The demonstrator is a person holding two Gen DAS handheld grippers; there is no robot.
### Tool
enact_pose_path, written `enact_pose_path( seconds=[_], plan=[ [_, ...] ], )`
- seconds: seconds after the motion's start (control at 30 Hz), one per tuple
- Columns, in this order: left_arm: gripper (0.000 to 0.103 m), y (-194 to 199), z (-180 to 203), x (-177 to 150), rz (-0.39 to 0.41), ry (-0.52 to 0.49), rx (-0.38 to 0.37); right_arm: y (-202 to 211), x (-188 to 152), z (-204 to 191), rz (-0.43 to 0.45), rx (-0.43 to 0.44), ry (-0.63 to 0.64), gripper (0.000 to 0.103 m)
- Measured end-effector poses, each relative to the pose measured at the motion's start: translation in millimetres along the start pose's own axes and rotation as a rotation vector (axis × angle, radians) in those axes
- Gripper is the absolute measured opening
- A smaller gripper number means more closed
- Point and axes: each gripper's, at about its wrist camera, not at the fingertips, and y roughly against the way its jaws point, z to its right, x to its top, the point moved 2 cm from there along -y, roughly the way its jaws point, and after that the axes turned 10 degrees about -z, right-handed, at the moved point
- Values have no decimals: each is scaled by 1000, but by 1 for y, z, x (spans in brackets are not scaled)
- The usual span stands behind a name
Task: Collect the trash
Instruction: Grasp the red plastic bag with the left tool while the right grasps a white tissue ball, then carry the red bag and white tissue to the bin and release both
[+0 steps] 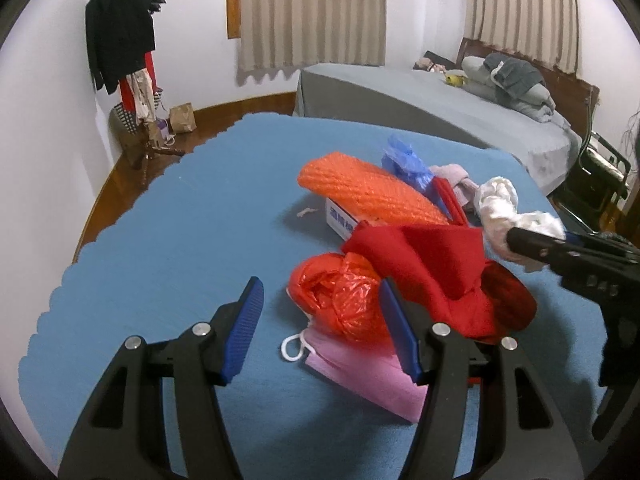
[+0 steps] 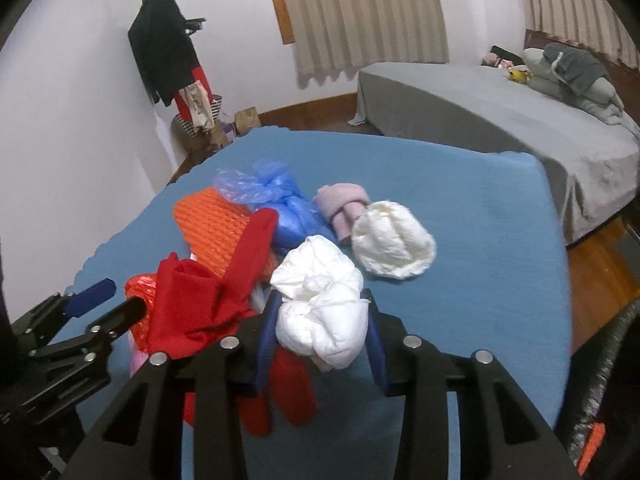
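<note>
Work surface: a table under a blue cloth (image 2: 480, 216), with a mixed pile of trash and textiles at its centre.

Right gripper (image 2: 322, 322) — both blue pads are pressed against the sides of a knotted white plastic bag (image 2: 320, 304). The bag's long axis runs roughly along the gripper's fingers, away from the camera, with its knot facing up. A second white bundle (image 2: 394, 240) lies just beyond it, apart from the pads.

Left gripper (image 1: 320, 320) — fingers spread, pinching nothing. Its right pad (image 1: 394, 328) sits against a crumpled orange-red plastic bag (image 1: 340, 296); the left pad is over bare cloth.

Adjacent items:
- red cloth (image 1: 432, 264), draped over the orange-red bag
- orange mesh sleeve (image 1: 368, 192), long axis diagonal, lying on a white box (image 1: 340, 220)
- pink mask (image 1: 360, 372)
- blue plastic bag (image 2: 276, 196)
</note>
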Motion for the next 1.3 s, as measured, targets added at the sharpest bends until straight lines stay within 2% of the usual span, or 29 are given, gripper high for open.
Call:
enact_pose_path(
  seconds=[0.23,0.4,0.5,0.9,1.3],
  plan=[
    [55,-17,0,1,-52,12,-39,14,-1,2,18,13,-21,39],
    [35,-25,-2,5,-72,29,-83,19,-2,-1,25,18,-12,39],
    [31,-18,-4,6,-44,27,-74,24,-3,-1,30,19,-18,39],
    [31,41,-10,30,99,27,-47,64,-2,-1,103,40,-32,39],
    [31,85,38,40,166,-40,-115,118,-3,4,197,46,-42,39]
  ],
)
